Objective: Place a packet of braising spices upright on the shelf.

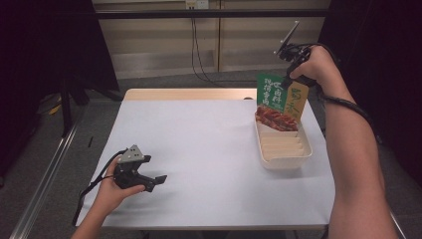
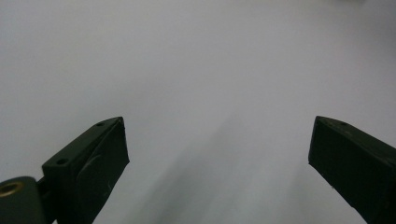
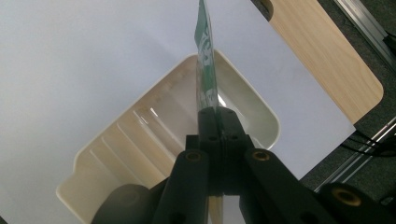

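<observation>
A flat snack packet (image 1: 278, 102), green and orange with a picture of red food, hangs upright with its lower edge down at the far end of a cream ribbed tray (image 1: 283, 147). My right gripper (image 1: 287, 79) is shut on the packet's top edge and points down from above. In the right gripper view the jaws pinch the packet (image 3: 205, 60) edge-on over the tray (image 3: 140, 135). My left gripper (image 1: 155, 182) rests low at the table's front left, open with nothing between its fingers (image 2: 100, 158).
A white sheet (image 1: 199, 149) covers most of the wooden table (image 1: 189, 93), whose bare strip runs along the far edge. Cables hang against the back wall. Dark curtains stand on both sides, and a metal rail runs along the floor at the left.
</observation>
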The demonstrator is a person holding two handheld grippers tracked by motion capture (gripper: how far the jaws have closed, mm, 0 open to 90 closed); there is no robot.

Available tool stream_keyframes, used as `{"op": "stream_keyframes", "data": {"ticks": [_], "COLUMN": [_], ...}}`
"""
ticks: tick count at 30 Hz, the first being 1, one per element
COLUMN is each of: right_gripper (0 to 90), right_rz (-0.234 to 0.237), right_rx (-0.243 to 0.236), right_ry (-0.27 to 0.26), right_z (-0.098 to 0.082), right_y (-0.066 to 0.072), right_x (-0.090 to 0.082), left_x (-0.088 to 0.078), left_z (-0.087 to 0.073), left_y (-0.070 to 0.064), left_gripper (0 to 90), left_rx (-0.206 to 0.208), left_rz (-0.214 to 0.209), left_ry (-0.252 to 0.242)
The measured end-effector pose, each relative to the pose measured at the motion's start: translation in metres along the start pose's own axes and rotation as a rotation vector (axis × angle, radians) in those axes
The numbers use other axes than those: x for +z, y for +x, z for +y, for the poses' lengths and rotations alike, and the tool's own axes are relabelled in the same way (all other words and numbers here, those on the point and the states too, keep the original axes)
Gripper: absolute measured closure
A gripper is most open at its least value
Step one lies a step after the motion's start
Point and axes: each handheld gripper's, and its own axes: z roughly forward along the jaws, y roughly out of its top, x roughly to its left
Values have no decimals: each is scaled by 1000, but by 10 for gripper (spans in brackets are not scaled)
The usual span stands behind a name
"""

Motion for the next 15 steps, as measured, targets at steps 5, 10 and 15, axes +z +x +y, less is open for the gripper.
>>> {"op": "stream_keyframes", "data": {"ticks": [5, 10, 15], "right_gripper": [897, 877, 777], "right_rz": [1, 2, -1], "right_rx": [22, 36, 70], "right_ry": [-2, -3, -12], "right_z": [-2, -3, -5], "right_y": [0, 0, -1], "right_x": [0, 0, 0], "left_x": [0, 0, -1], "left_z": [0, 0, 0], "left_y": [0, 0, 0], "left_gripper": [46, 46, 46], "left_rx": [0, -1, 16], "left_rz": [0, -12, 8], "left_ry": [0, -9, 4]}}
